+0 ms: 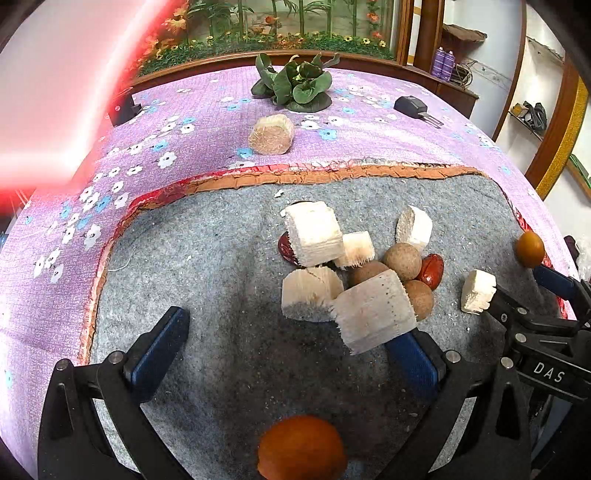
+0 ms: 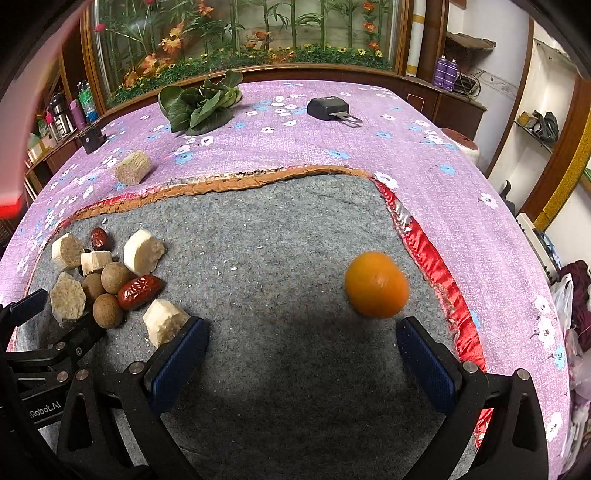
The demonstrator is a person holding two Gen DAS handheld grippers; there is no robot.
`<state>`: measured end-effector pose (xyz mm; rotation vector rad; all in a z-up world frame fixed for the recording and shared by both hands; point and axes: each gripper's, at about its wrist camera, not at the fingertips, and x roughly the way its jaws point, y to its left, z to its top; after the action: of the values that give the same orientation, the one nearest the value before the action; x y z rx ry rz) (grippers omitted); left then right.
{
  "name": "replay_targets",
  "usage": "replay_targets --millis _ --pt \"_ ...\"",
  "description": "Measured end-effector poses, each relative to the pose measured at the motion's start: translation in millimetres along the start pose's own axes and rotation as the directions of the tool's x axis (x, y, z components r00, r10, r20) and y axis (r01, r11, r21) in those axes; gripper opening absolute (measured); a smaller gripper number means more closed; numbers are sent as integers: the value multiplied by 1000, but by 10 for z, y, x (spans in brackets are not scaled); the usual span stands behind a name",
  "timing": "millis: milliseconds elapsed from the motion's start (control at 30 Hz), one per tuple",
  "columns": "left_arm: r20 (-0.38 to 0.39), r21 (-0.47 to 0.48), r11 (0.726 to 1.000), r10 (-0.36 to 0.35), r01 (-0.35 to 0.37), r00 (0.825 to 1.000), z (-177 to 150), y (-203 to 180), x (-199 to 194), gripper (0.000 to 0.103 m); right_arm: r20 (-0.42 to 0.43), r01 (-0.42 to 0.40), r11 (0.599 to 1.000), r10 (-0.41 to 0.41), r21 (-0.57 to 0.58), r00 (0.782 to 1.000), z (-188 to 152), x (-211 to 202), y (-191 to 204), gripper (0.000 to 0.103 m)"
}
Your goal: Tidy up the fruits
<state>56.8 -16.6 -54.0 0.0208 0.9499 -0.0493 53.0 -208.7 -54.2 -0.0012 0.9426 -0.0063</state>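
Right wrist view: the right gripper (image 2: 301,350) has its fingers spread wide, empty, just behind an orange fruit (image 2: 376,284) on the grey mat (image 2: 280,229). Left gripper (image 1: 288,347) is likewise open, beside the pile of cut pieces (image 1: 314,232) and round brown fruits (image 1: 402,260).

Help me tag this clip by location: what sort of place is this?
Probably a lived-in home room: a table under a purple floral tablecloth, a glass-fronted display of artificial bamboo and flowers behind it, and wooden shelves with household odds and ends.

fruit pile (image 2: 110,280) left on mat (image 2: 277,295), orange (image 2: 376,284) right
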Motion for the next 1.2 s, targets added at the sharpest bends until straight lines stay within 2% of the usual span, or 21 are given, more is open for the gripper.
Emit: replay_targets --millis 1067,1200 --pt "0 -2 1000 0 0 1000 5 -2 -1 103 0 -1 1000 1 2 1000 3 -1 4 103" --pt "-11 1 1000 3 -3 1000 -10 -34 -40 103 -38 -51 997 48 -55 998 5 -29 -12 103"
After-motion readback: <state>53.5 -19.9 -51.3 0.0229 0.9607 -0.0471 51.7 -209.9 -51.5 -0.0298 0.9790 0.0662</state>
